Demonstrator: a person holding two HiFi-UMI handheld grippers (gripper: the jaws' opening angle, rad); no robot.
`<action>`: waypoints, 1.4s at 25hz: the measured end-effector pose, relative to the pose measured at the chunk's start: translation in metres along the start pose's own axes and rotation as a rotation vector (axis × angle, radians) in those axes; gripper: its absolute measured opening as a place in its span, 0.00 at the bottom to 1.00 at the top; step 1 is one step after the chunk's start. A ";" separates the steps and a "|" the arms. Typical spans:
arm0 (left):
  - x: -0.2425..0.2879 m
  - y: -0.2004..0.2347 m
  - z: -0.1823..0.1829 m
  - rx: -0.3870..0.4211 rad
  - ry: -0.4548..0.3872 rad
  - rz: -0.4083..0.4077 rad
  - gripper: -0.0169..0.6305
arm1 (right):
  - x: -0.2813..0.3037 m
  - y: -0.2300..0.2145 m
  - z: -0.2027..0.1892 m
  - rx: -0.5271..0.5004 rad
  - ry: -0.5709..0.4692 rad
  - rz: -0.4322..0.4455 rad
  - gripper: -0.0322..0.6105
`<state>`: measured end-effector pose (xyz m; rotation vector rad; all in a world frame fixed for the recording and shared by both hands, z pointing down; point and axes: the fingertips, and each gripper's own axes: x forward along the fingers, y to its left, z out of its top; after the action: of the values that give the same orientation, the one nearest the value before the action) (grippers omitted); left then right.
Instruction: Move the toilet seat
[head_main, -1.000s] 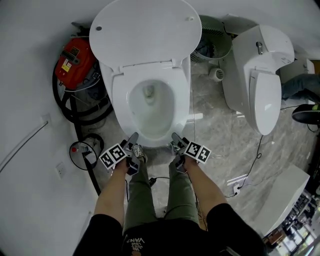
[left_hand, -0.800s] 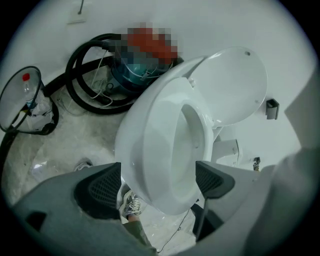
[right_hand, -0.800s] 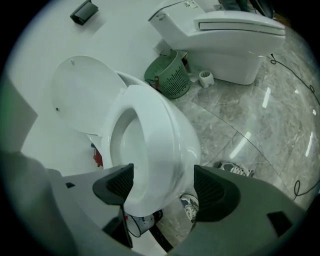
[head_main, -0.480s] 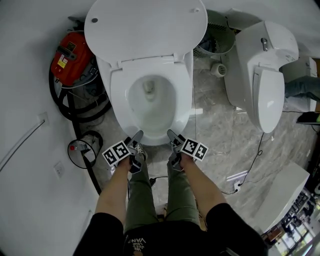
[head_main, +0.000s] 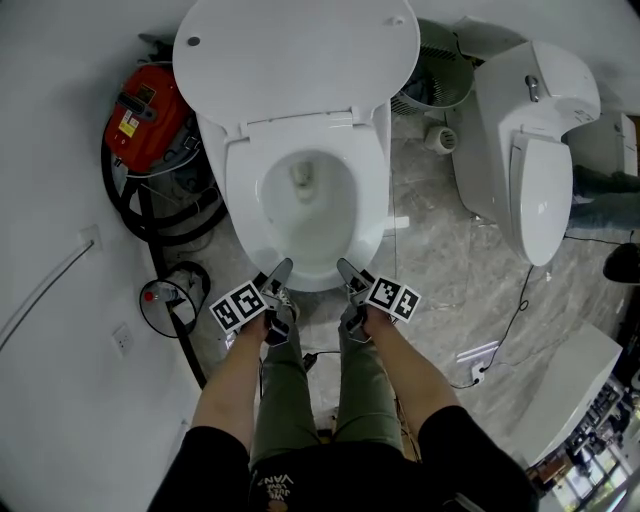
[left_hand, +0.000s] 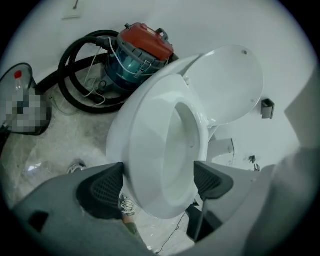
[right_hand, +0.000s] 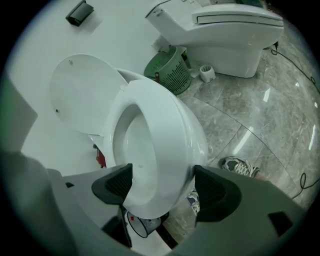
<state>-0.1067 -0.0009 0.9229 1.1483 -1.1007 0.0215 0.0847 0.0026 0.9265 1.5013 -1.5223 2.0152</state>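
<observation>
A white toilet stands with its lid (head_main: 295, 55) raised against the wall and its seat (head_main: 240, 190) lying flat on the bowl. My left gripper (head_main: 277, 272) is at the bowl's front left and my right gripper (head_main: 347, 270) at its front right, both open. In the left gripper view the left gripper (left_hand: 157, 181) has its jaws wide on either side of the bowl's front (left_hand: 142, 150). Likewise, the right gripper (right_hand: 162, 184) straddles the front rim (right_hand: 165, 135). Neither grips the seat.
A red vacuum cleaner (head_main: 145, 115) with a black hose (head_main: 150, 225) sits left of the toilet. A second toilet (head_main: 530, 140) stands at the right, with a green basket (head_main: 435, 65) and a paper roll (head_main: 440, 138) between them. Cables (head_main: 500, 340) trail over the marble floor.
Both grippers stay at the front of the bowl, shifted only slightly. The seat and lid have not moved.
</observation>
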 end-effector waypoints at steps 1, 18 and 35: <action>0.000 0.000 0.000 0.004 0.000 0.004 0.70 | -0.001 0.000 0.001 0.000 -0.001 0.003 0.63; -0.020 -0.013 0.002 -0.039 -0.038 -0.018 0.63 | -0.019 0.020 -0.002 -0.001 -0.031 0.036 0.63; -0.094 -0.090 0.013 -0.033 -0.114 -0.179 0.62 | -0.110 0.094 0.016 0.054 -0.187 0.195 0.62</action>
<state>-0.1163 -0.0059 0.7924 1.2258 -1.0906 -0.2031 0.0825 -0.0098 0.7809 1.6620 -1.7621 2.0853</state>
